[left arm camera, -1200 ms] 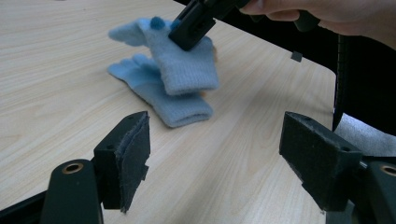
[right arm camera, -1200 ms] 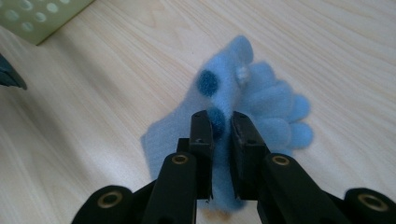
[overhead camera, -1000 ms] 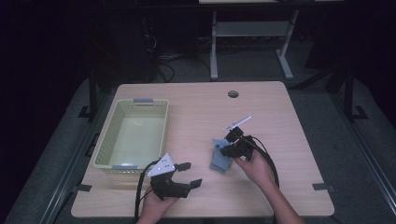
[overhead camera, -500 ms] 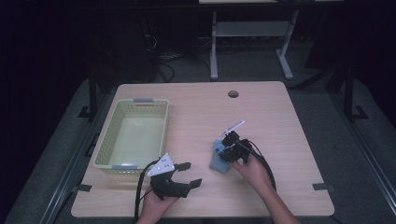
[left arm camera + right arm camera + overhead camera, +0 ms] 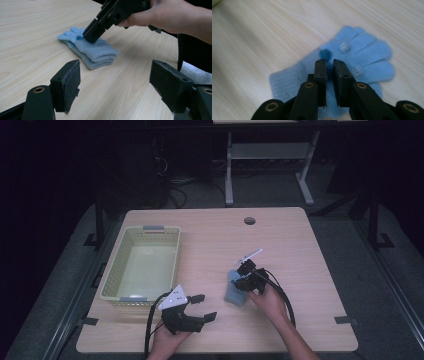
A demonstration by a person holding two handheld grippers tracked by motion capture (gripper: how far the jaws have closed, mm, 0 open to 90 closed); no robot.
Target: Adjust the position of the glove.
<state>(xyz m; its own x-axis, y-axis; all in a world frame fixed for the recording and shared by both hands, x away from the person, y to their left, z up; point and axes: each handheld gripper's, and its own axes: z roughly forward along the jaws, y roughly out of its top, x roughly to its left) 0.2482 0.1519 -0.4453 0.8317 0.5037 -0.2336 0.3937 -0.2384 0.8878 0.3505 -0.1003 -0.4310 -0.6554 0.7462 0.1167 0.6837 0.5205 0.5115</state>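
The light blue glove [image 5: 352,62] lies flat on the wooden table [image 5: 300,240], straight under the tip of the right gripper [image 5: 329,61]. In the right gripper view its cuff end is hidden behind the black jaws and cut off at the bottom edge, and the fingers, with a small darker pompom near the jaw tips, are blurred. In the left gripper view the glove [image 5: 96,51] looks folded or doubled, though whether it is one glove or two stacked I cannot tell. Whether any knit is pinched between the pads is hard to make out; the jaws stand almost together with only a thin slit between them, clenched down onto the glove.

Against the earlier high views, the right gripper [image 5: 245,274] has shifted a little toward the glove's upper end, and its jaws have just been closing, with the glove fabric beneath their tips. The glove [image 5: 234,292] has stayed where it was.

The right hand [image 5: 270,300] reaches in from the lower edge and tilts its gripper steeply down onto the glove. The left gripper [image 5: 197,307] rests near the table's front edge, well apart from the glove, jaws spread wide and empty, pointing toward it. A pale green basket [image 5: 115,270] stands beyond the left gripper.
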